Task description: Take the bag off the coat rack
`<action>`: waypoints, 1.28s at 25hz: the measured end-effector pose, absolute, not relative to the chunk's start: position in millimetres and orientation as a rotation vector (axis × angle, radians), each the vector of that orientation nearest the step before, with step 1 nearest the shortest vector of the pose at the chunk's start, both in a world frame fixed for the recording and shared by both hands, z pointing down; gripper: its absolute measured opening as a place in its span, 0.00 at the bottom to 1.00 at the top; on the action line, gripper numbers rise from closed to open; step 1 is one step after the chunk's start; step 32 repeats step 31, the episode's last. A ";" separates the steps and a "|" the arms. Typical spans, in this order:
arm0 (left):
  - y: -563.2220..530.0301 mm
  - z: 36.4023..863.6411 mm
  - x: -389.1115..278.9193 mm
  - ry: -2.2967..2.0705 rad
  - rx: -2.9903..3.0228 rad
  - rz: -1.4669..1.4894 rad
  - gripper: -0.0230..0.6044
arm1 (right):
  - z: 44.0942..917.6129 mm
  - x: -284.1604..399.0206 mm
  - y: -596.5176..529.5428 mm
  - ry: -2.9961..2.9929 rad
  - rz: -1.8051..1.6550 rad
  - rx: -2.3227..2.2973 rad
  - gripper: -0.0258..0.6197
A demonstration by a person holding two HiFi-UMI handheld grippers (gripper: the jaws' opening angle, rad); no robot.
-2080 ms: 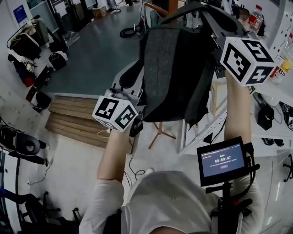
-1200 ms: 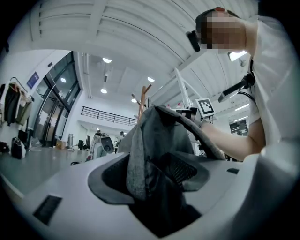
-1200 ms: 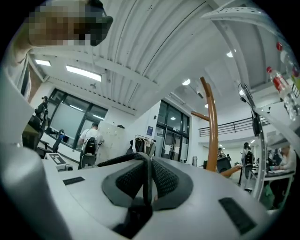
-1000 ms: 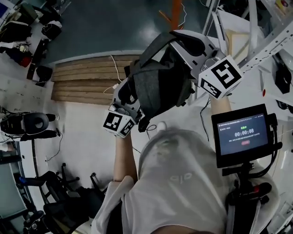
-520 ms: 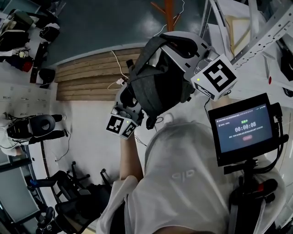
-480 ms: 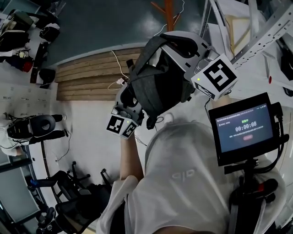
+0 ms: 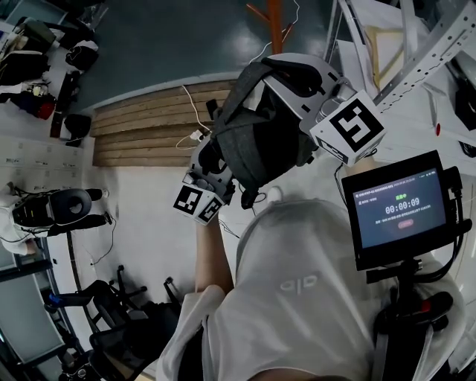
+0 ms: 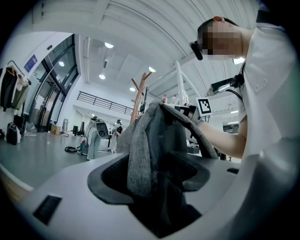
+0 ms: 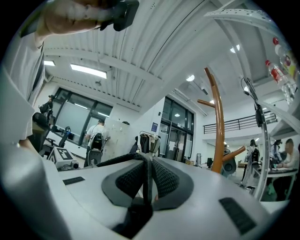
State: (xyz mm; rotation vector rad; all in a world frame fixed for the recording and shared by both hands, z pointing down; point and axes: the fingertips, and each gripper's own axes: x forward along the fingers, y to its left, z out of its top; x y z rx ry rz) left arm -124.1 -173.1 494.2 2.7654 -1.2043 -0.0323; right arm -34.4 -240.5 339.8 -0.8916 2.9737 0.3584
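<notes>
- Head view: the bag [image 7: 256, 141], a dark grey backpack, hangs between the left gripper [image 7: 210, 165] and the right gripper [image 7: 301, 71], well apart from the coat rack [image 7: 274, 21]. It looks soft and slumping, fairly heavy and not fragile. Below lie wood planking [image 7: 141, 134] and pale floor [image 7: 141, 231] in a cluttered workshop.
- Left gripper view: the jaws stand wide, pinching 1 thick fold of the bag's grey fabric. This bulky hold could creep.
- Right gripper view: the jaws sit nearly together on a thin dark strap [image 9: 146, 178], likely the firmer hold. Behind is a high hall with glass doors [image 9: 180, 136].
</notes>
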 end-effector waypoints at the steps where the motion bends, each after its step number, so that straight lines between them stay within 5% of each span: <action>1: -173.4 494.8 -123.5 -1.199 2.764 -0.035 0.47 | 340.1 -34.5 -240.9 2.977 0.358 -0.893 0.11; 32: -173.0 500.7 -118.6 -1.157 2.740 -0.054 0.47 | 352.1 -28.2 -248.8 3.001 0.266 -0.997 0.11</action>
